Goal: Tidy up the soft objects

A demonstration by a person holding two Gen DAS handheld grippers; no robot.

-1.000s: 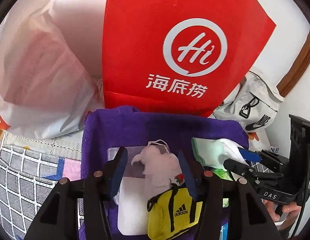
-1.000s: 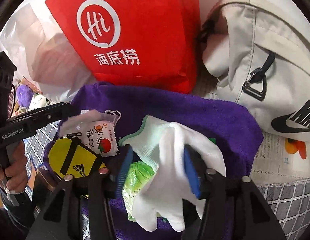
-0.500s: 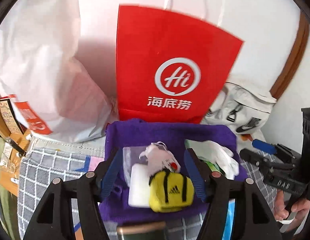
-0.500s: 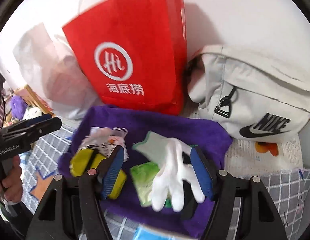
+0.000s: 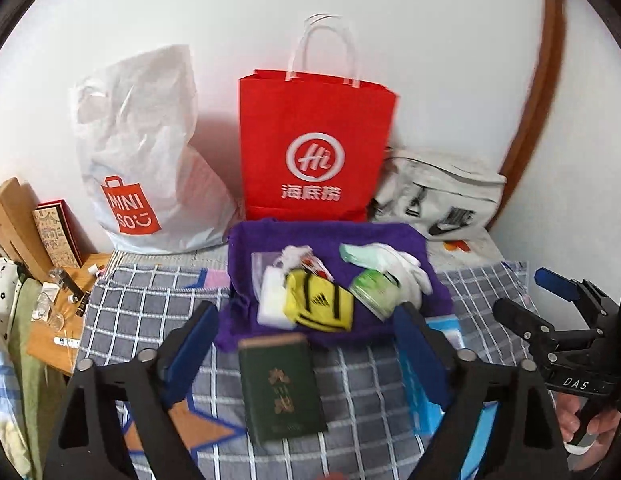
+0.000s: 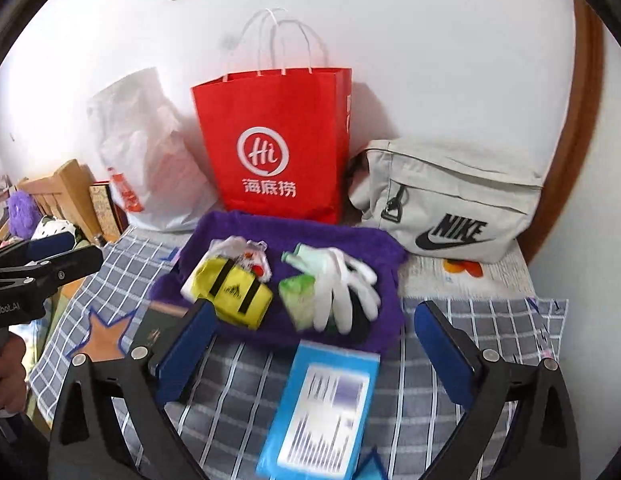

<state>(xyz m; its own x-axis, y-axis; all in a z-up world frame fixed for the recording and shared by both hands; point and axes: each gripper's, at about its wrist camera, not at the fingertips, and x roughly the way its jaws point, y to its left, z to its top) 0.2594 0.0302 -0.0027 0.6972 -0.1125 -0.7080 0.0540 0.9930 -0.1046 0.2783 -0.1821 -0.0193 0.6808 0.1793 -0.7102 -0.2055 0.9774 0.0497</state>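
Left wrist view shows our left gripper (image 5: 306, 332) with its jaws spread wide and nothing between them, held above the checked bedspread (image 5: 150, 296). From the right wrist view, our right gripper (image 6: 310, 340) is likewise spread and empty. The soft things lie together on the purple towel (image 5: 310, 236), at the far edge of the bedspread: a yellow pouch (image 5: 318, 306) beside a white glove (image 5: 394, 262) and a green packet (image 5: 372, 290). Just past the towel's near edge lie a dark green booklet (image 5: 280, 388) and a blue packet (image 6: 322, 412). A red paper bag (image 5: 314, 152) stands behind the towel.
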